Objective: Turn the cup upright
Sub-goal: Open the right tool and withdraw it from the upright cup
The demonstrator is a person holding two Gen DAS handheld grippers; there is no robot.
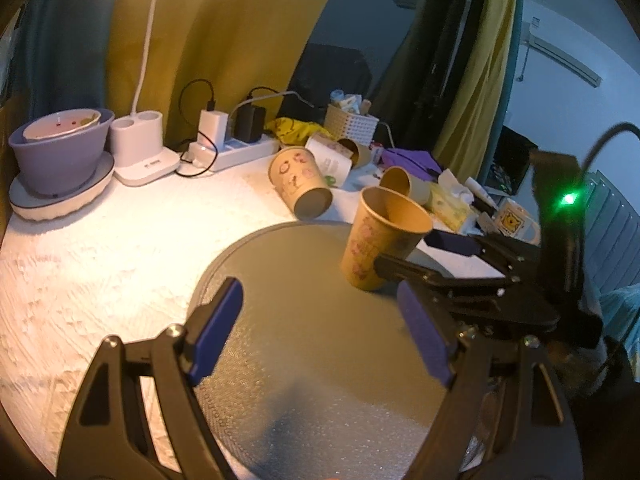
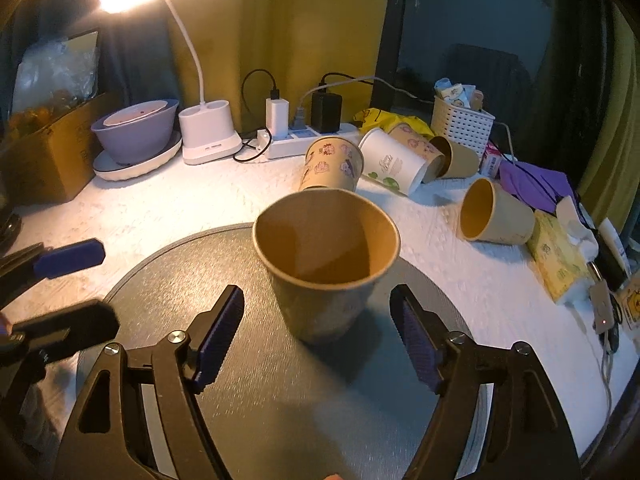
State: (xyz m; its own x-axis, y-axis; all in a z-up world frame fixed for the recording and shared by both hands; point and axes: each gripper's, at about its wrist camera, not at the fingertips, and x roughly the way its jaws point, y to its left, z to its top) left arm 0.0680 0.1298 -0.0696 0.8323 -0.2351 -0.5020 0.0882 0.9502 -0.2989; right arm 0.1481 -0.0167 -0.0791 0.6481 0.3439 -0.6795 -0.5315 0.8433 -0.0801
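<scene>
While drawing the right gripper (image 2: 318, 304) back from the cup (image 2: 326, 256), keep both spread fingers clear of the paper wall and pull straight along the fingers' own line, never sideways. Judged as the release step: cup mouth-up on the round grey mat (image 2: 200, 264), toward its far right edge, flanked by the wide-open right jaws, no pad seen pressing in the right wrist view. Avoid lifting or twisting during the retreat; light paper, likely to tip at a slight brush on the rim. Hold the left gripper (image 1: 318, 296) hovering, wide open and empty, over the mat's near left part, well apart from the cup. Steer clear of the other cups (image 2: 332, 164) lying on their sides on the white surface (image 2: 160, 200) beyond the mat's far edge.

Hard to tell from the left wrist view: whether the nearer right finger (image 1: 404, 270) touches the cup's lower wall or merely passes in front. Cup's base hidden behind its own body in the right wrist view, so flat seating cannot be confirmed; a slight lean suggested, possibly fisheye bend only. Printed pattern on the cup blurred. Near edge of the mat cut off behind both gripper frames.
</scene>
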